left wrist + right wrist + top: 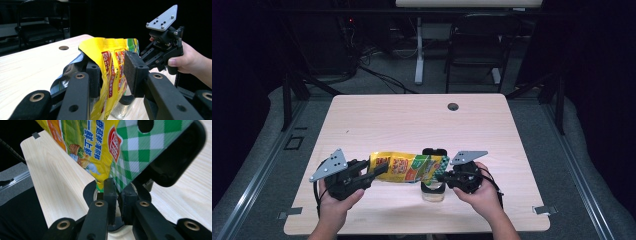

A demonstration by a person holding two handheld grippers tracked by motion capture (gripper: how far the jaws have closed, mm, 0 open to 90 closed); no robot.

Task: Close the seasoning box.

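**Bag held level over the jar, pour not yet begun**

The bag (408,168) hangs in the air between both grippers, right above the jar (433,192), which stands on the desk (412,120) near its front edge. The left gripper (379,169) has its fingers (93,80) at the bag's opened end, one pad inside the torn mouth and the other (133,72) outside with a gap showing, so a loose hold at best. The right gripper (116,195) has its fingers pinched tight on the green-checked sealed edge, directly above the jar.

Progress looks like this: bag opened, lifted and brought over the jar. What is left, by all appearances, is tipping it so the contents drop in.

The bag's long axis runs level, left to right across the desk, mouth pointing away from the jar toward the left gripper.
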